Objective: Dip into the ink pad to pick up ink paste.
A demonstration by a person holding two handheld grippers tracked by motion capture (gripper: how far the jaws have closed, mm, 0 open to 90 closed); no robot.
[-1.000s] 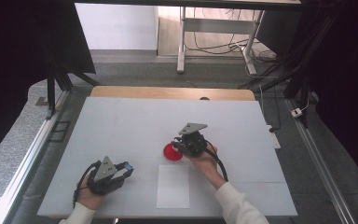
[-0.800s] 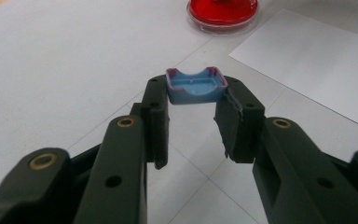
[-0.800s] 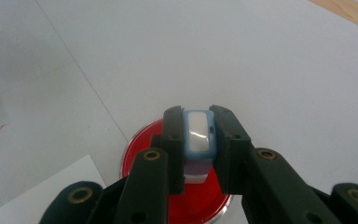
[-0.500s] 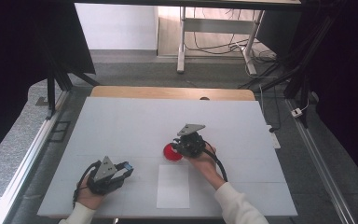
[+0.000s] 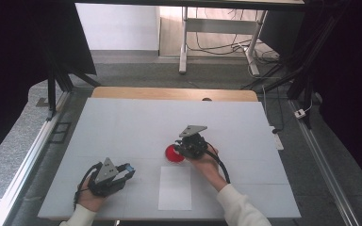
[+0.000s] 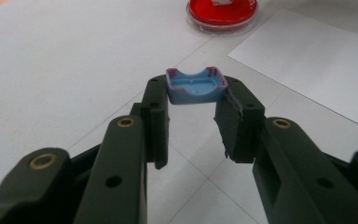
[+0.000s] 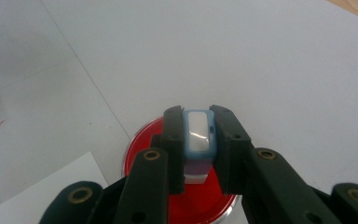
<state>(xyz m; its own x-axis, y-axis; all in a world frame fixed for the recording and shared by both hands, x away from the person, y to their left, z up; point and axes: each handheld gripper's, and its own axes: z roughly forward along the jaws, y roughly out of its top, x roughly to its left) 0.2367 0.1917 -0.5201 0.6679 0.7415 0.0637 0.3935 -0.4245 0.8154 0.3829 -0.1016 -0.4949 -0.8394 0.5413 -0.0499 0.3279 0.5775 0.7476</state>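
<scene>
A small pale-blue block with a white face [image 7: 196, 135] is held upright between the closed jaws of the right gripper [image 7: 196, 140], directly above a red round dish [image 7: 179, 196] that lies just below and behind the jaw tips. In the high view the right gripper [image 5: 185, 149] is seen at the near edge of the red round dish [image 5: 172, 154]. Whether the block touches the dish floor cannot be told.

A shallow blue tray-like piece with a pink rim [image 6: 196, 86] is clamped at the tips of the left gripper [image 6: 196, 100], its hollow side up; nothing is seen inside it. That gripper [image 5: 122, 170] is held low over the white table [image 5: 122, 122], well apart from the dish, with a white paper sheet [image 5: 175, 187] lying between the two hands.

The step in hand is judged to be a dip or placement of the block in the dish. Contents of the dish: a red layer or red base, with one small pale object visible at its far side in the left gripper view; its nature cannot be made out.

The next move is judged to call for a steady vertical lowering or lifting, so that the dish is not dragged or tipped.
</scene>
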